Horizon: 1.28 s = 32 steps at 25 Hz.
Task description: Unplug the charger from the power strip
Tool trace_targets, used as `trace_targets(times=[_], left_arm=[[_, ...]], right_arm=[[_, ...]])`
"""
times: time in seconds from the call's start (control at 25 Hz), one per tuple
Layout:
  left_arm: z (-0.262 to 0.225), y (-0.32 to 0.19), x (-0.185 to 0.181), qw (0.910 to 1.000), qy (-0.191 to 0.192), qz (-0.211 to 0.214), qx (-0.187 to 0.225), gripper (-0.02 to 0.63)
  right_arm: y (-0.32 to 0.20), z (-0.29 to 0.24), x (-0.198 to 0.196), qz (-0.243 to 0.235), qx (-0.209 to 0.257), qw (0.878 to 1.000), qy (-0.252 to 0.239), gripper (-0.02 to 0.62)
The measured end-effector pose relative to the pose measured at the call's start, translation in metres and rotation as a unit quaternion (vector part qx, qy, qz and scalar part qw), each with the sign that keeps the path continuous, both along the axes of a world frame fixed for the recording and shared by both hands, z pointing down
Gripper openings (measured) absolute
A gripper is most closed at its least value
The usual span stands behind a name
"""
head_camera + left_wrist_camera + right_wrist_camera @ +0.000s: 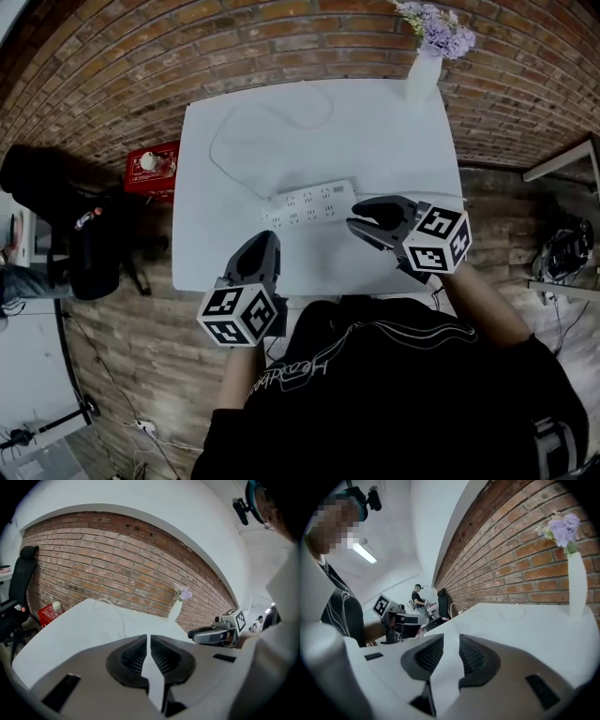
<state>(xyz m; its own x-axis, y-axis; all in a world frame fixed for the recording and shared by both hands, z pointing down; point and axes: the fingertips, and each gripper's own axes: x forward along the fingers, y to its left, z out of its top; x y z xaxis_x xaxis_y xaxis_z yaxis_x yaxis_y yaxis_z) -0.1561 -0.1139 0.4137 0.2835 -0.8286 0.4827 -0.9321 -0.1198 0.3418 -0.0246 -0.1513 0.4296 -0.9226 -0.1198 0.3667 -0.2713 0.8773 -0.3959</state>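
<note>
A white power strip (309,204) lies across the white table (375,131), and a thin white cable (246,117) loops from its left end toward the back. I cannot make out a charger on the strip. My left gripper (265,246) (148,641) hovers at the table's front edge, just in front of the strip's left half, shut with nothing in it. My right gripper (364,219) (451,644) is by the strip's right end with a clear gap between its pads, open and empty. Each gripper also shows in the other's view: the right gripper (208,634) and the left gripper (401,619).
A white vase with purple flowers (424,67) (576,583) stands at the table's back right corner. On the floor to the left are a red box (153,169) and a black chair (89,239). A brick wall (117,569) runs behind the table.
</note>
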Motion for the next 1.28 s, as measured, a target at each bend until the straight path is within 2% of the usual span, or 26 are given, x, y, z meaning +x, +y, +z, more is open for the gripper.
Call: trace_targets(times=[0.2, 0.36, 0.64, 0.84, 1.0, 1.28], left_arm=[[0.013, -0.003, -0.005, 0.9996, -0.010, -0.025, -0.004, 0.006], [0.023, -0.003, -0.013, 0.9991, -0.010, -0.039, -0.012, 0.006], [0.043, -0.016, -0.027, 0.9981, -0.019, -0.055, -0.020, 0.015], [0.064, -0.034, -0.032, 0.9968, -0.024, -0.070, -0.030, 0.133], [0.074, -0.050, -0.036, 0.9945, -0.045, -0.091, -0.027, 0.233], [0.091, -0.065, -0.036, 0.9924, -0.073, -0.090, -0.043, 0.247]], right_arm=[[-0.018, 0.033, -0.017, -0.046, 0.063, 0.995, 0.068, 0.104], [-0.030, 0.060, -0.033, -0.060, 0.075, 0.991, 0.097, 0.112], [-0.049, 0.103, -0.047, -0.065, 0.096, 0.984, 0.138, 0.165], [-0.054, 0.116, -0.048, -0.065, 0.138, 0.977, 0.150, 0.176], [-0.052, 0.120, -0.049, -0.073, 0.168, 0.971, 0.151, 0.176], [-0.053, 0.127, -0.047, -0.066, 0.157, 0.975, 0.140, 0.173]])
